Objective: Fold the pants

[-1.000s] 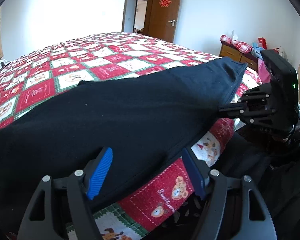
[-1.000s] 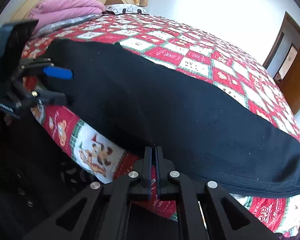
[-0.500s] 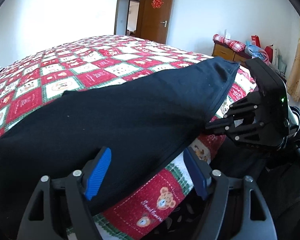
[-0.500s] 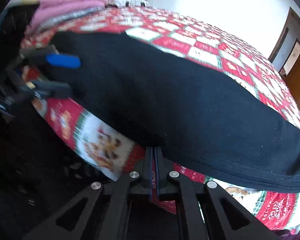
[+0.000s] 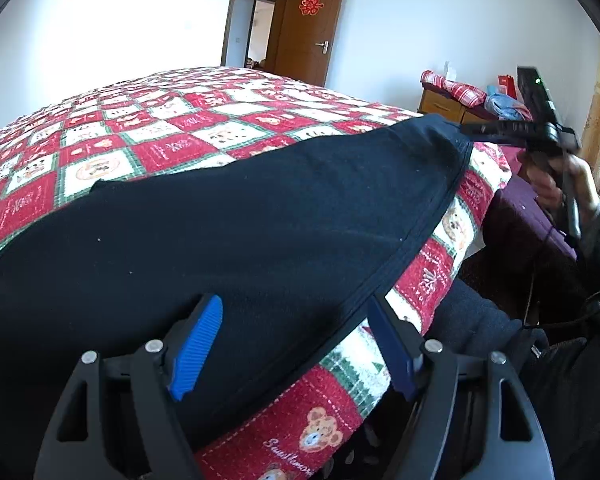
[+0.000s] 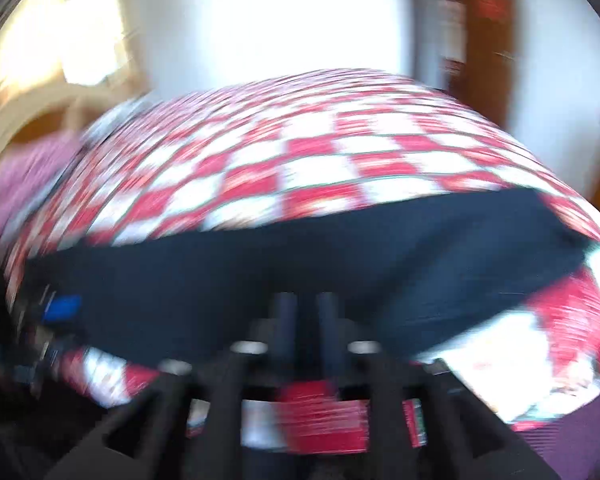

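The black pants (image 5: 236,232) lie flat along the near edge of the bed (image 5: 188,128), on its red-and-white checked quilt, running from about 8 o'clock in the left wrist view up to a hemmed end near 2 o'clock. The left gripper (image 5: 296,344) hovers low over the near hem with its blue fingers (image 5: 198,340) wide apart, one over the black cloth and the other over the quilt just beside the hem; nothing is pinched. The right gripper (image 6: 306,320) shows in its own, heavily blurred view with its fingers a little apart and nothing between them; its jaws have just been opening. In the left wrist view it sits at about 2 o'clock, held by the person's hand (image 5: 556,184), just beyond the far end of the pants and apart from the cloth.

The step in hand appears to be a re-grip: each gripper needs its own purchase on the cloth before the next fold. To do it well, the left gripper should probably slide its lower finger under the hem so that every layer lies between the fingers, then close firmly without catching the quilt. The right gripper should likely settle over the far corner, square to the edge, and take the same depth of cloth. Uneven bites or a snagged quilt would likely skew the fold, so both ends should lift together.
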A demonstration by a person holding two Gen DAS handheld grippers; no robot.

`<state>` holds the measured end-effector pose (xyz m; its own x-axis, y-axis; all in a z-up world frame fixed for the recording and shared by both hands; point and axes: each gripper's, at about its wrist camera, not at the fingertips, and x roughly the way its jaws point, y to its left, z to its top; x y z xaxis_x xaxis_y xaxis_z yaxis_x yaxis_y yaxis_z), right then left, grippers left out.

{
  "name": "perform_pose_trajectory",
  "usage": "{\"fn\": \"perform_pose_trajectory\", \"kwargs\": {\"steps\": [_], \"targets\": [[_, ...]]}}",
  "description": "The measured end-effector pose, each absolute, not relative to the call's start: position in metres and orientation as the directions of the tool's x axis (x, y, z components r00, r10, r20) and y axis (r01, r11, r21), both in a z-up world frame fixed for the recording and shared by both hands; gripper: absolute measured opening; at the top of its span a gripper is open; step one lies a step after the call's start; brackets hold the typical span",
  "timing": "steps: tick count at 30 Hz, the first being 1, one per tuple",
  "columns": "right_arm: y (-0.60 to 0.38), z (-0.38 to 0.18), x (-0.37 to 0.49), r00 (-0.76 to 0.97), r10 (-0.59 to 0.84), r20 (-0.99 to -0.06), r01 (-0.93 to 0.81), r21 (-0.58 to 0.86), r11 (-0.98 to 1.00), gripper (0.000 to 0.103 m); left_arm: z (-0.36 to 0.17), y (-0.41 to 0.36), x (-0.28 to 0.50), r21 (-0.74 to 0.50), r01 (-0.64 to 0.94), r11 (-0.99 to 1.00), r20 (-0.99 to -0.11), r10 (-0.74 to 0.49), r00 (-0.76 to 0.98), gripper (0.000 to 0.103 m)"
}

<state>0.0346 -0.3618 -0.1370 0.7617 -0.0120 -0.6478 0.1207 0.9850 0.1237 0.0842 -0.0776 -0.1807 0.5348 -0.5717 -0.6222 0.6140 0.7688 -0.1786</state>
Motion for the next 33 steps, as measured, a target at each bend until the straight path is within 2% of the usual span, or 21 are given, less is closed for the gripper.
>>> {"fn": "perform_pose_trajectory", "kwargs": {"steps": [1,4,5,7,9,12,14,18,20,21,26,31,33], "targets": [[-0.394,-0.133,0.029,0.776,-0.057,-0.629,0.208,0.169,0.963,0.065,-0.178,-0.076,0.084,-0.179,0.603,0.778,-0.618,-0.565,0.546,0.078],[-0.462,-0.123,0.020,0.759,-0.224,-0.612,0.427,0.207,0.880,0.065,-0.166,-0.071,0.085,-0.152,0.571,0.807,-0.584,-0.540,0.607,0.078],[-0.475,-0.122,0.019,0.744,-0.264,-0.614,0.471,0.201,0.859,0.064,-0.163,-0.068,0.087,-0.155,0.560,0.814,-0.572,-0.536,0.620,0.079],[-0.498,-0.121,0.017,0.735,-0.297,-0.610,0.516,0.217,0.829,0.059,-0.157,-0.065,0.092,-0.147,0.527,0.837,-0.566,-0.508,0.649,0.088],[-0.513,-0.124,0.020,0.716,-0.318,-0.621,0.549,0.220,0.806,0.052,-0.159,-0.064,0.096,-0.140,0.502,0.853,-0.573,-0.483,0.662,0.088],[-0.527,-0.133,0.022,0.698,-0.345,-0.628,0.586,0.223,0.779,0.050,-0.167,-0.063,0.099,-0.168,0.483,0.859,-0.584,-0.482,0.653,0.088],[-0.534,-0.139,0.025,0.693,-0.344,-0.633,0.594,0.232,0.770,0.039,-0.174,-0.065,0.101,-0.174,0.474,0.863,-0.594,-0.476,0.648,0.088],[-0.537,-0.141,0.025,0.715,-0.341,-0.610,0.581,0.249,0.775,0.029,-0.179,-0.065,0.099,-0.168,0.467,0.868,-0.598,-0.466,0.652,0.088],[-0.539,-0.144,0.028,0.715,-0.340,-0.611,0.582,0.250,0.773,0.015,-0.179,-0.064,0.099,-0.169,0.467,0.868,-0.597,-0.467,0.652,0.088],[-0.540,-0.144,0.028,0.721,-0.337,-0.606,0.578,0.258,0.774,0.013,-0.179,-0.063,0.099,-0.172,0.465,0.868,-0.596,-0.468,0.653,0.088],[-0.526,-0.125,0.012,0.753,-0.353,-0.555,0.560,0.259,0.787,0.011,-0.182,-0.061,0.098,-0.178,0.456,0.872,-0.594,-0.465,0.656,0.088],[-0.535,-0.144,0.018,0.692,-0.365,-0.622,0.599,0.213,0.772,0.013,-0.180,-0.059,0.096,-0.174,0.449,0.877,-0.590,-0.458,0.665,0.088],[-0.537,-0.146,0.017,0.702,-0.360,-0.615,0.594,0.227,0.772,0.015,-0.175,-0.055,0.092,-0.160,0.428,0.889,-0.577,-0.436,0.690,0.088]]}}
